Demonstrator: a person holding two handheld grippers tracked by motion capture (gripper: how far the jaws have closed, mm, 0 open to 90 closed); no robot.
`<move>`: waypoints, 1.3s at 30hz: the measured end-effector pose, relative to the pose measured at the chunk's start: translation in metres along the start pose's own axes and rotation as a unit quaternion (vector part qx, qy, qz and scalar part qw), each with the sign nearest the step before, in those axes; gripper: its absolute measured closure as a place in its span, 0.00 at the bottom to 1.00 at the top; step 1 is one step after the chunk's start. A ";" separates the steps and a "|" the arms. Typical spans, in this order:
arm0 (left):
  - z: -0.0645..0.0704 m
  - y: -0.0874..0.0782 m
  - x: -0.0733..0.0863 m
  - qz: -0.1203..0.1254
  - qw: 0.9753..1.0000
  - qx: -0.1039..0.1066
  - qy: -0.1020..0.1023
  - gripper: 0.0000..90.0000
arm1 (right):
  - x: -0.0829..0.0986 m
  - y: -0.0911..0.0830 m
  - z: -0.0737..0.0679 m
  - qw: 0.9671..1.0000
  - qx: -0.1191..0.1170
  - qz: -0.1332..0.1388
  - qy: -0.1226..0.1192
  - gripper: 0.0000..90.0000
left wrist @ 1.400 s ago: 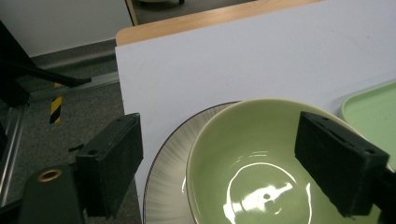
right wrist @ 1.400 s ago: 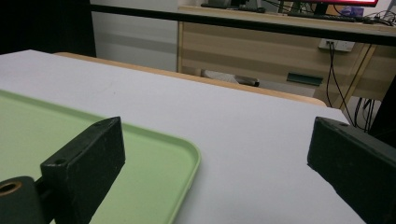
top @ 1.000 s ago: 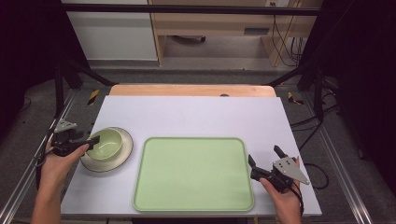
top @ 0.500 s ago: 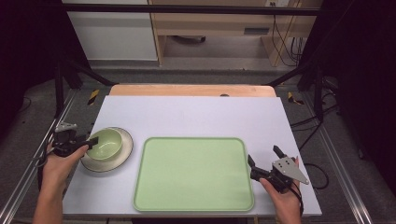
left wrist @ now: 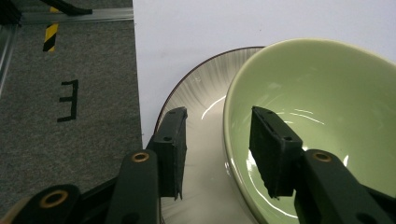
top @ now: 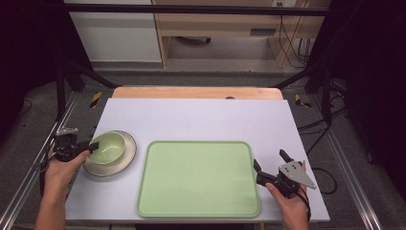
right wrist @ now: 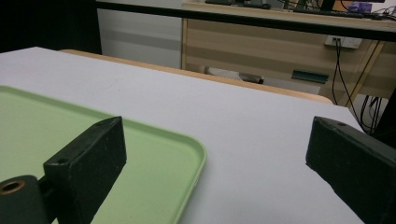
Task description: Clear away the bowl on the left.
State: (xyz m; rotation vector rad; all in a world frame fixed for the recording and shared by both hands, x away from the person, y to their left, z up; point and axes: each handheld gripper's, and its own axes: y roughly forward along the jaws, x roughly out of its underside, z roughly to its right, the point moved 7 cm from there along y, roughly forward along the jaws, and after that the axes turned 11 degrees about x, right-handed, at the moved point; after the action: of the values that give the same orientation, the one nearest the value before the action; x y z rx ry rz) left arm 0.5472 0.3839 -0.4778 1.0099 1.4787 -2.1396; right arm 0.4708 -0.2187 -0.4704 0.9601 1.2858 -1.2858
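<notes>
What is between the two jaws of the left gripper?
The near rim of the green bowl, seen in the left gripper view: one jaw inside it, one outside over the plate.

**Layout on the desk**

A bowl (top: 108, 146) sat on a plate (top: 111, 166) near the left edge of the desk (top: 201, 117). Just right of the plate lay a tray (top: 198, 177), taking up the middle of the near half; plate and tray were close but apart. The left gripper (top: 91, 146) was at the bowl's left side, one jaw inside the bowl and the other outside its rim, above the plate. The right gripper (top: 269, 165) was at the tray's right edge, one jaw over the tray's corner, the other over bare desk. The far half of the desk lay behind them all.
</notes>
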 end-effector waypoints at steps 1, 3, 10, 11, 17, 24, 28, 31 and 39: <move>0.000 0.000 0.000 0.001 1.000 0.000 -0.001 0.63 | 0.000 0.000 0.000 1.000 0.000 0.000 0.000 0.06; 0.000 0.001 0.000 -0.002 1.000 0.000 -0.001 0.65 | 0.000 0.000 0.000 1.000 -0.001 0.000 0.000 0.06; 0.000 0.003 0.003 -0.012 1.000 0.001 -0.003 0.69 | 0.000 0.000 0.000 1.000 -0.002 -0.001 0.000 0.06; -0.001 0.004 0.004 -0.014 1.000 0.001 -0.003 0.70 | 0.000 0.000 0.000 1.000 -0.002 -0.001 0.000 0.06; 0.000 0.007 0.005 -0.016 1.000 -0.002 -0.009 0.73 | 0.000 0.000 -0.001 1.000 -0.002 -0.001 0.000 0.06; -0.001 0.007 0.006 -0.015 1.000 0.006 -0.015 0.79 | 0.001 0.000 -0.001 1.000 -0.003 -0.003 0.000 0.06; 0.001 0.008 0.006 -0.014 1.000 0.007 -0.015 0.83 | 0.001 0.000 -0.001 1.000 -0.004 -0.002 0.000 0.06; 0.001 0.008 0.006 -0.016 1.000 0.008 -0.013 0.84 | 0.001 0.000 -0.002 1.000 -0.004 -0.003 0.000 0.06; 0.003 0.010 0.006 -0.017 1.000 0.004 -0.010 0.90 | 0.001 0.000 -0.002 1.000 -0.006 -0.004 0.001 0.06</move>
State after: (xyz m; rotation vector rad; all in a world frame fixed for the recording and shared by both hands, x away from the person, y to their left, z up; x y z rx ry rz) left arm 0.5490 0.3777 -0.4881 0.9707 1.4890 -2.1745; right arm 0.4706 -0.2167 -0.4716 0.9483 1.2980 -1.2836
